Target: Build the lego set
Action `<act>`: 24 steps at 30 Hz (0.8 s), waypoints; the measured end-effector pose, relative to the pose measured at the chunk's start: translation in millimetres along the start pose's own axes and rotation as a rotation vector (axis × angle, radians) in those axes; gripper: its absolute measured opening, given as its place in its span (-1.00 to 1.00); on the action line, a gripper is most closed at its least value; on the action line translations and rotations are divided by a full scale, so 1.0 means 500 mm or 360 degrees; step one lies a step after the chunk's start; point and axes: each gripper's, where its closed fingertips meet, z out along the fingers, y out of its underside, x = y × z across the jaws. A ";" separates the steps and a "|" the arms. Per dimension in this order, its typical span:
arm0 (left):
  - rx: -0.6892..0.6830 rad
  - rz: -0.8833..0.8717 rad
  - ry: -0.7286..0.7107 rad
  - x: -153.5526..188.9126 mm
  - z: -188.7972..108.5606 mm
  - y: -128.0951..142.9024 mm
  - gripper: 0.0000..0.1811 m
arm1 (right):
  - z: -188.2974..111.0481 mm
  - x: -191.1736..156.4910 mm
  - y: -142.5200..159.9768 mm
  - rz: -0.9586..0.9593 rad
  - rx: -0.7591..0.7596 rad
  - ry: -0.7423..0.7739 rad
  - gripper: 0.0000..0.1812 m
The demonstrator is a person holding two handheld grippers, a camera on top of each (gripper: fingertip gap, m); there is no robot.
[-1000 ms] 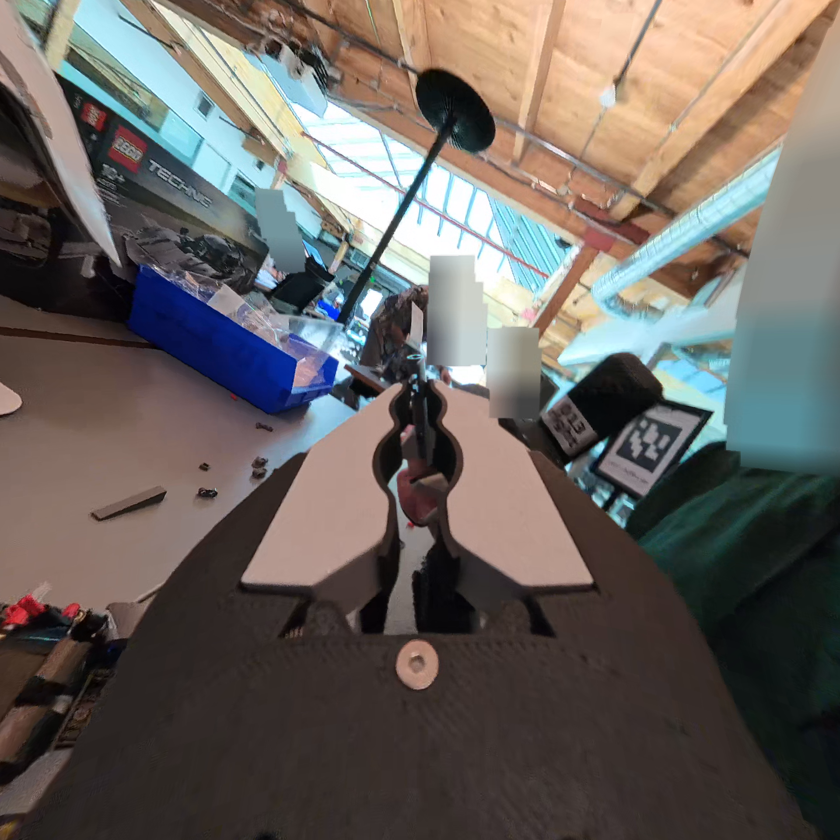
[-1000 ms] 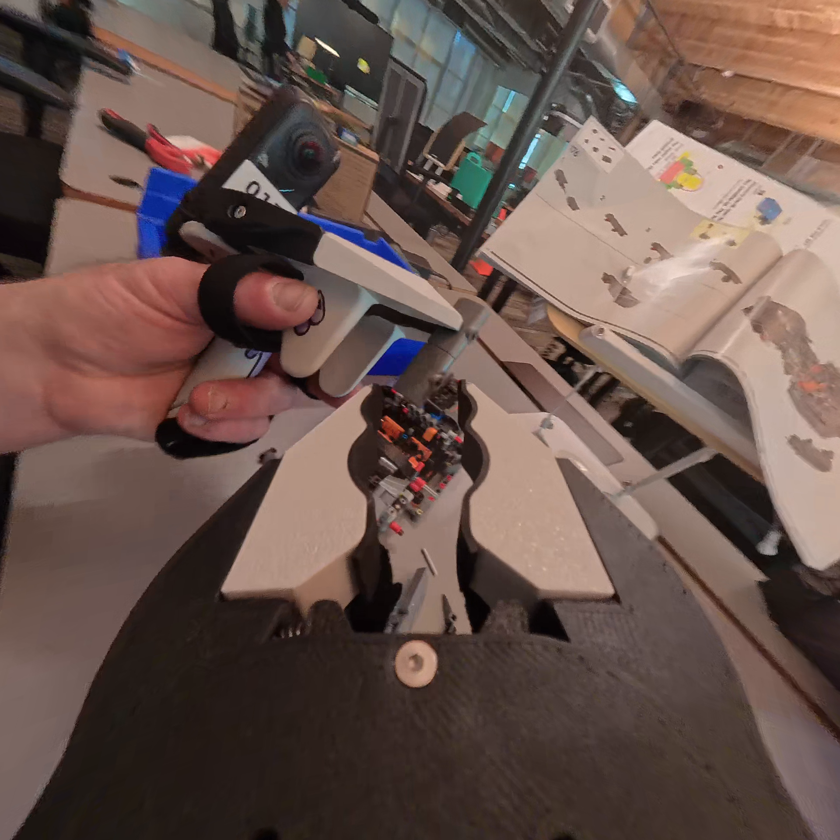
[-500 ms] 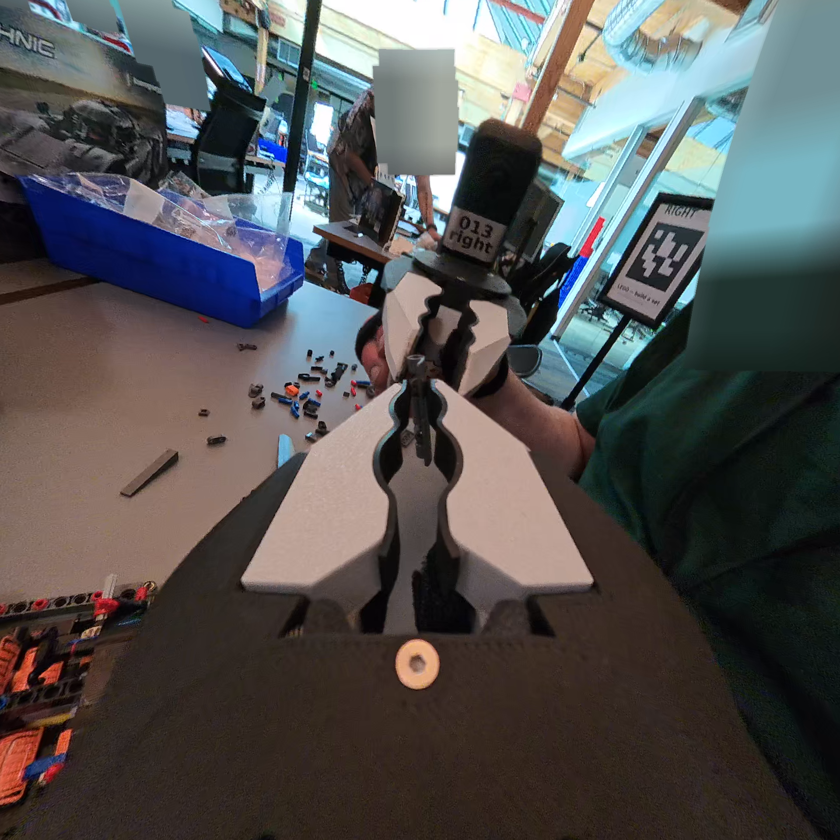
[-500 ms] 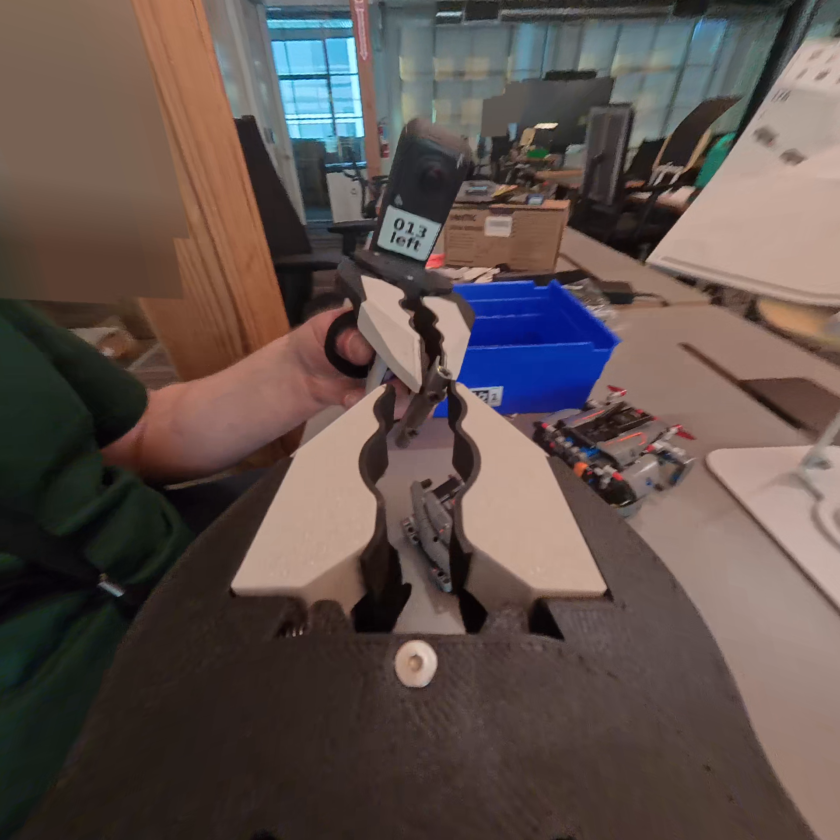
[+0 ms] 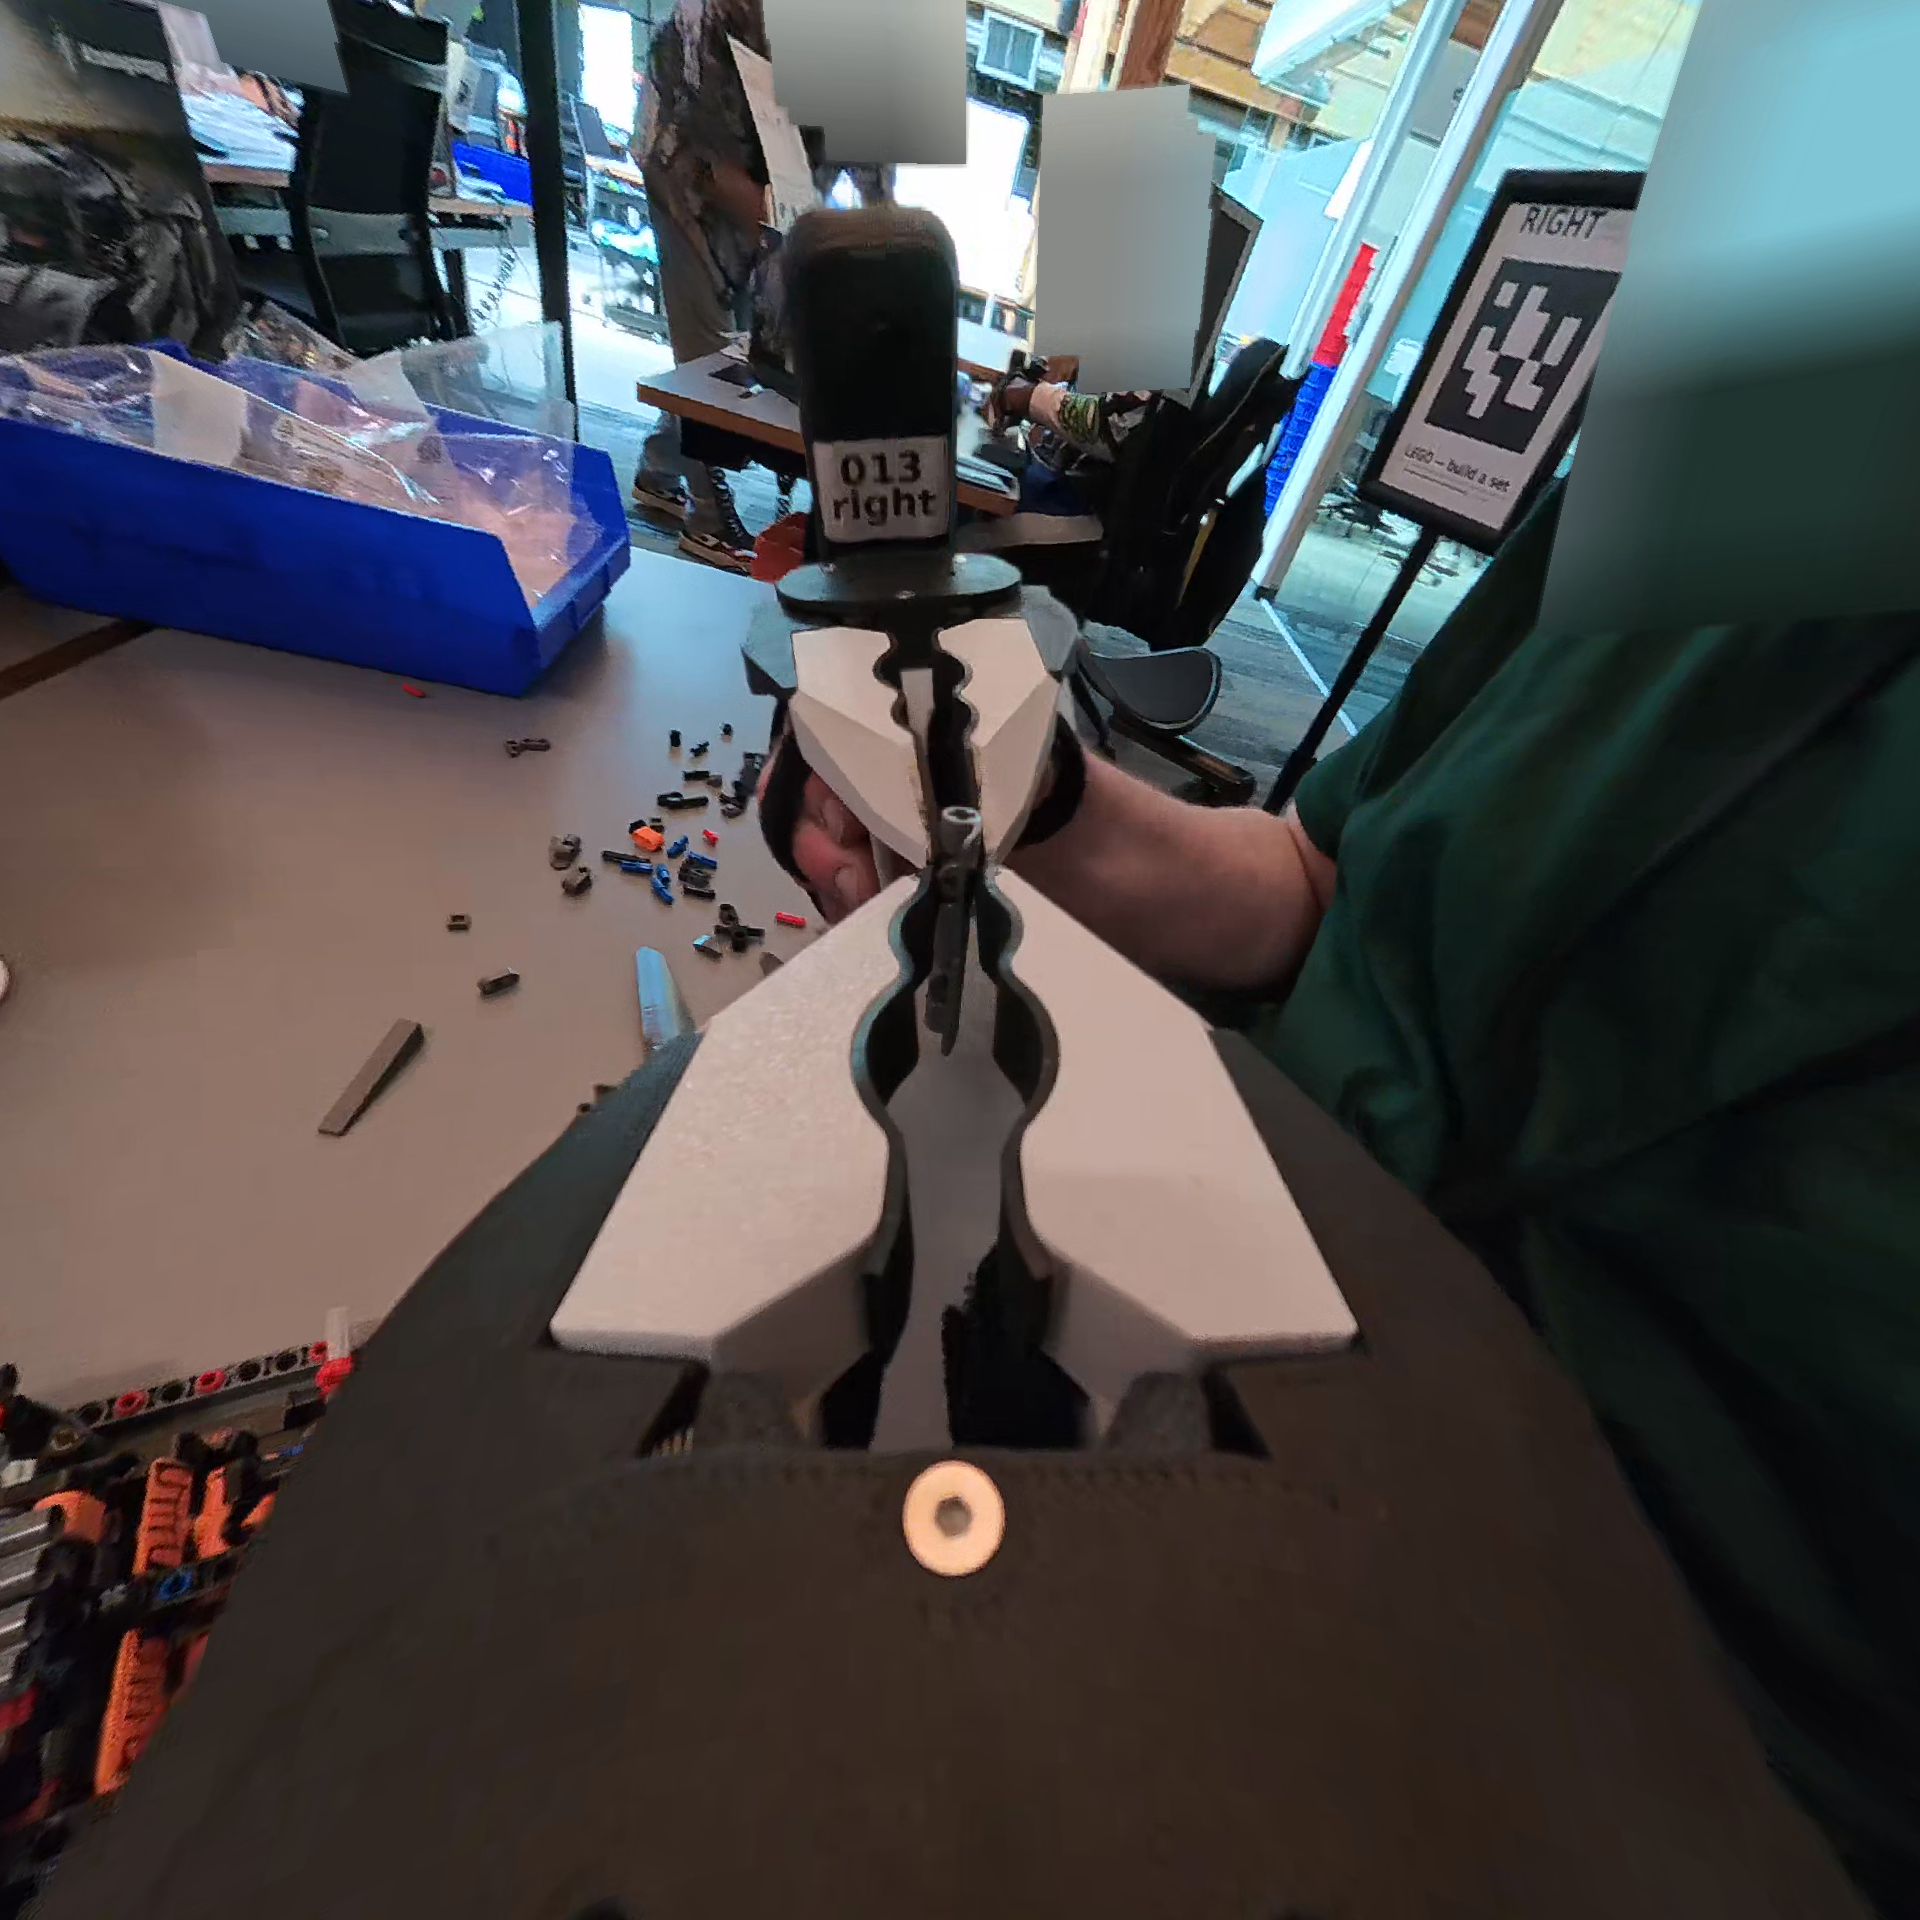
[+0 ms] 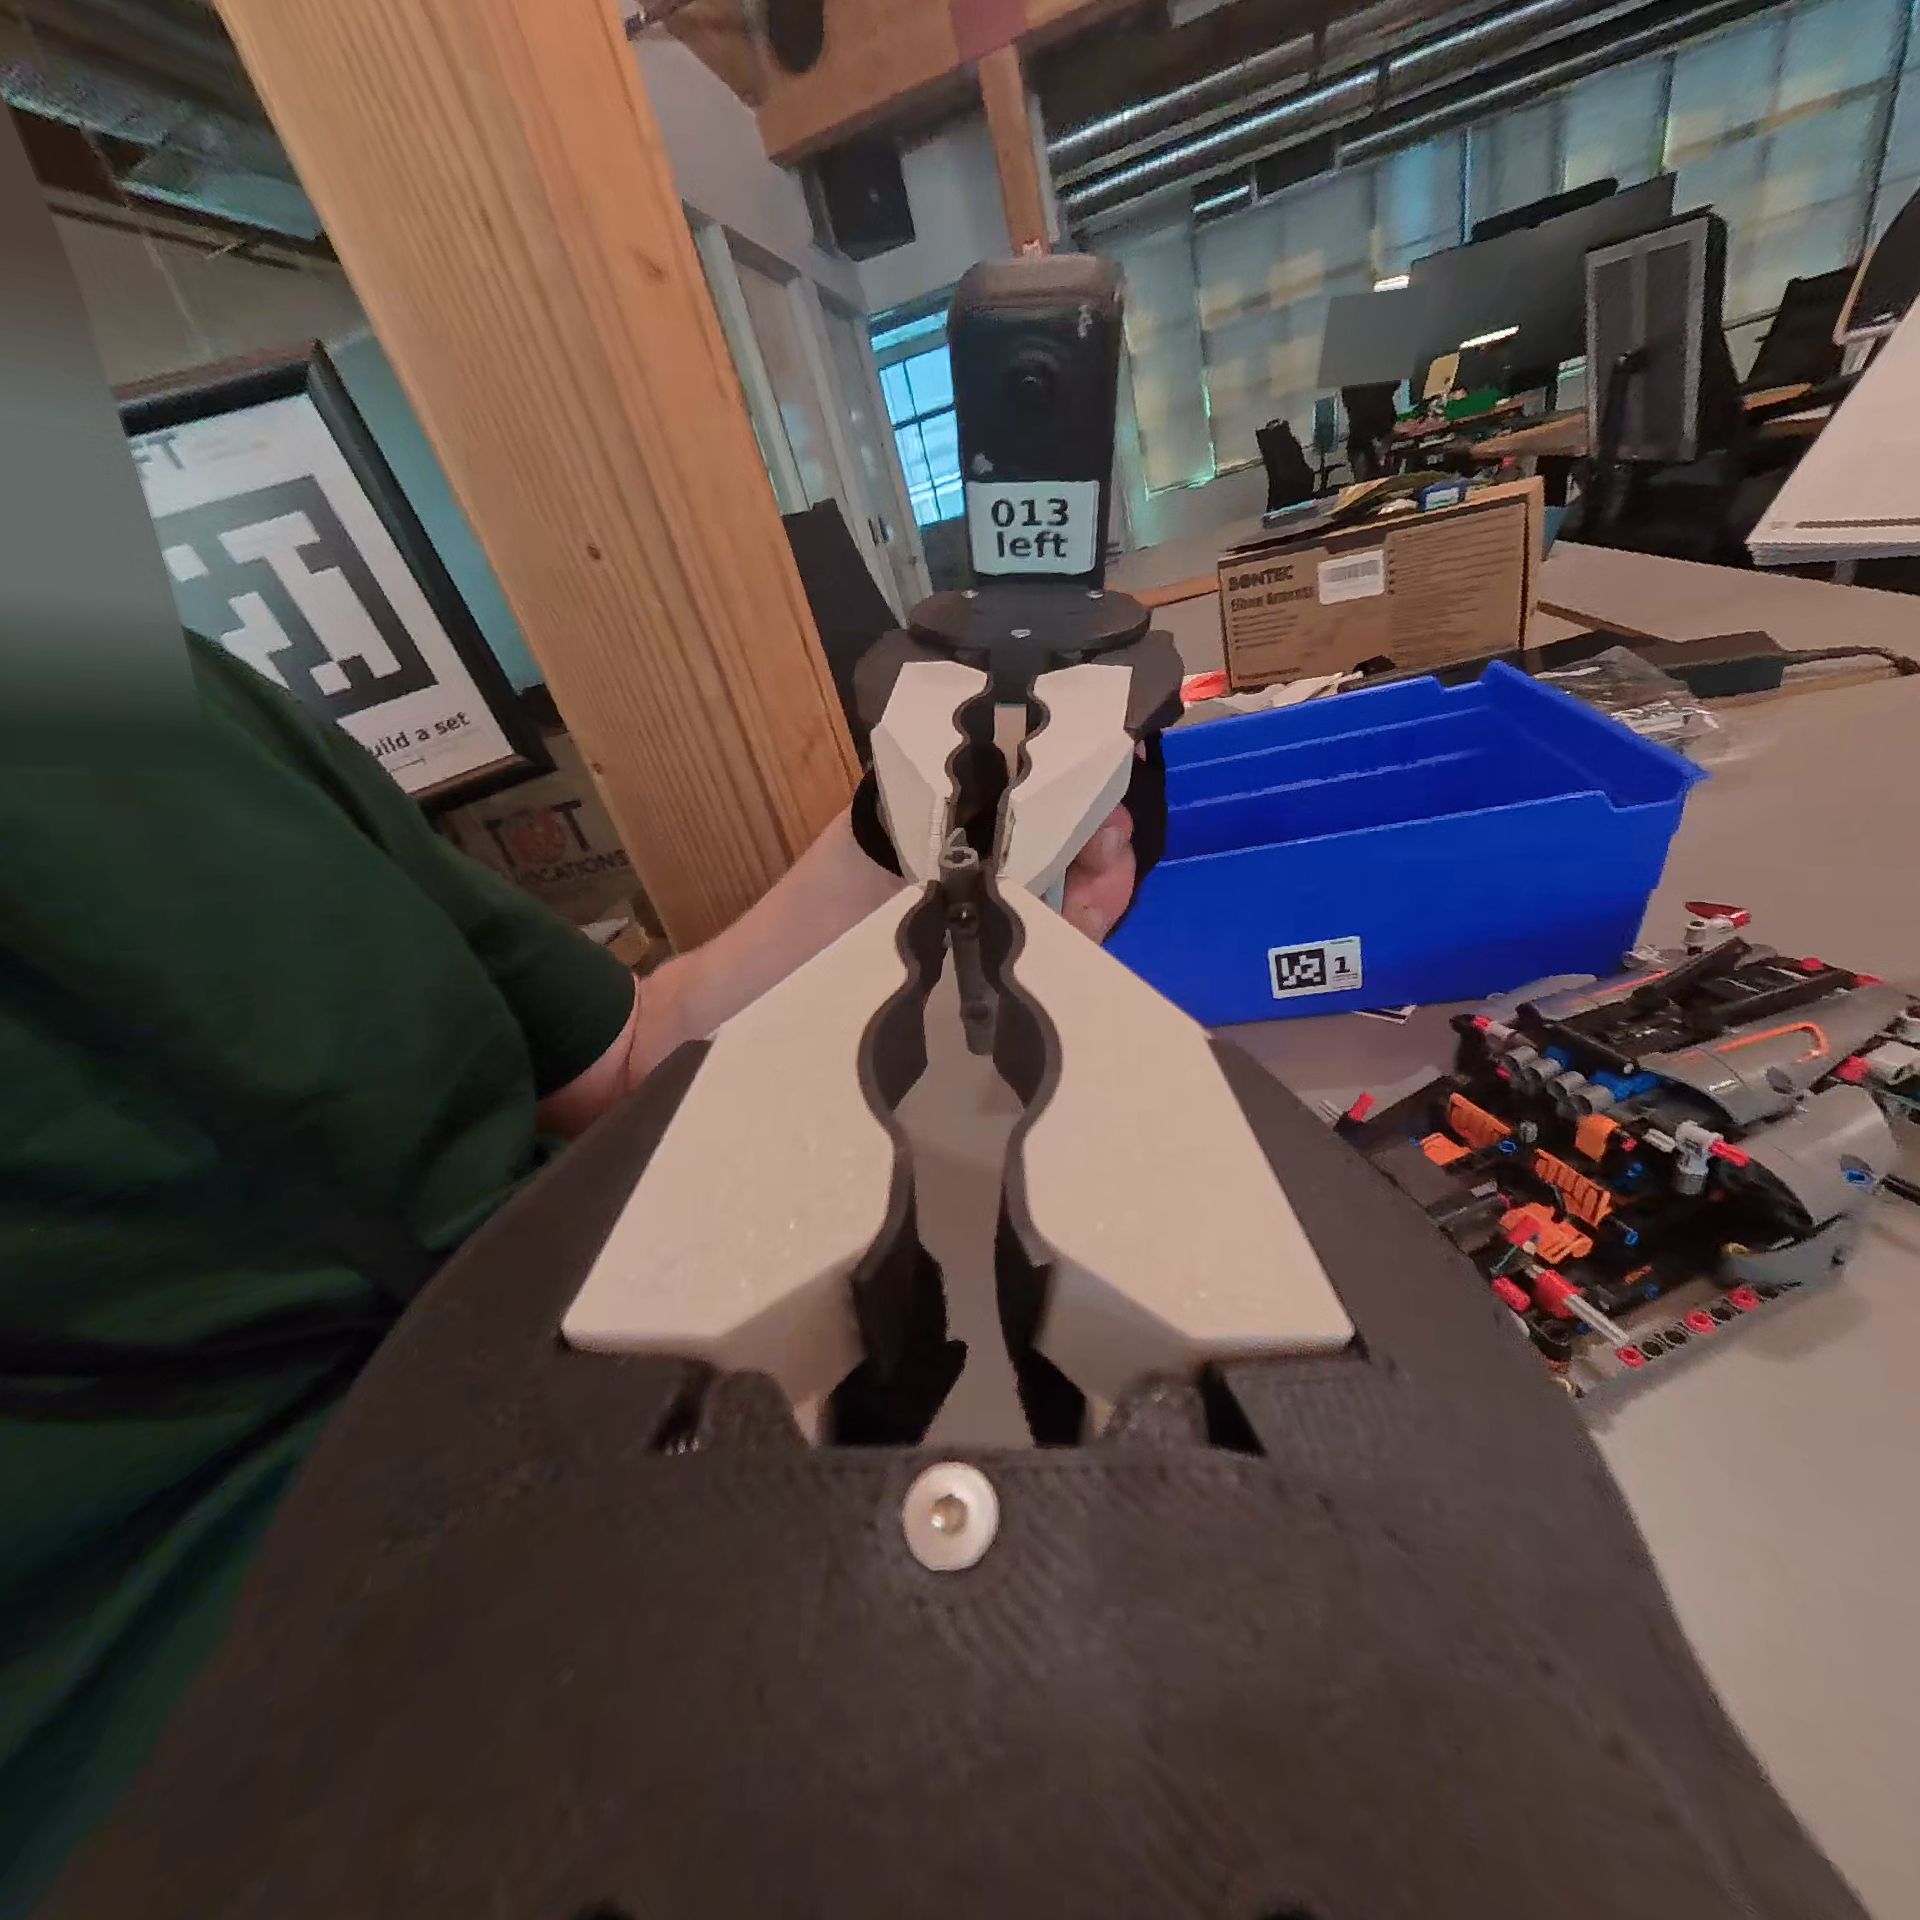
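My left gripper is shut on a thin dark grey lego piece and holds it upright above the table. My right gripper faces it tip to tip, and its fingers are closed around the same dark grey piece. Each gripper shows in the other's view: the right one in the left wrist view, the left one in the right wrist view. The half-built black, grey and orange lego model lies on the grey table; it also shows at the lower left of the left wrist view.
A blue bin with plastic bags stands at the back of the table, and several loose small pieces and a dark flat strip lie in front of it. Another blue bin and a cardboard box stand behind the model. A person in a green shirt is close by. The grippers are tip to tip, or close to it.
Both grippers have swung down from pointing upward and sideways to face each other. Their tips have closed in on each other around the dark grey piece held by the left one.
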 end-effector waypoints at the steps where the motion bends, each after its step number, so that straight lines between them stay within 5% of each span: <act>1: 0.0047 0.0013 -0.0046 -0.008 -0.001 -0.009 -0.94 | -0.001 0.005 -0.007 0.0008 0.0039 0.0016 -0.96; 7: 0.0207 0.0246 -0.0441 -0.045 -0.018 -0.039 -0.62 | -0.017 0.041 -0.048 0.0083 0.0297 0.0124 -0.96; 9: 0.0263 0.0446 -0.0750 -0.066 -0.030 -0.054 -0.52 | -0.026 0.054 -0.065 0.0119 0.0418 0.0171 -0.96; 15: -0.0086 0.1351 -0.1578 -0.089 -0.019 -0.043 -0.46 | -0.040 0.070 -0.094 0.0395 0.0716 0.0118 -0.96; 20: -0.0343 0.1888 -0.1787 -0.091 0.000 -0.047 -0.62 | -0.033 0.077 -0.089 0.0594 0.0791 0.0049 -0.96; 24: -0.0428 0.1825 -0.1795 -0.109 -0.007 -0.047 -0.77 | -0.038 0.090 -0.082 0.0681 0.0831 0.0062 -0.96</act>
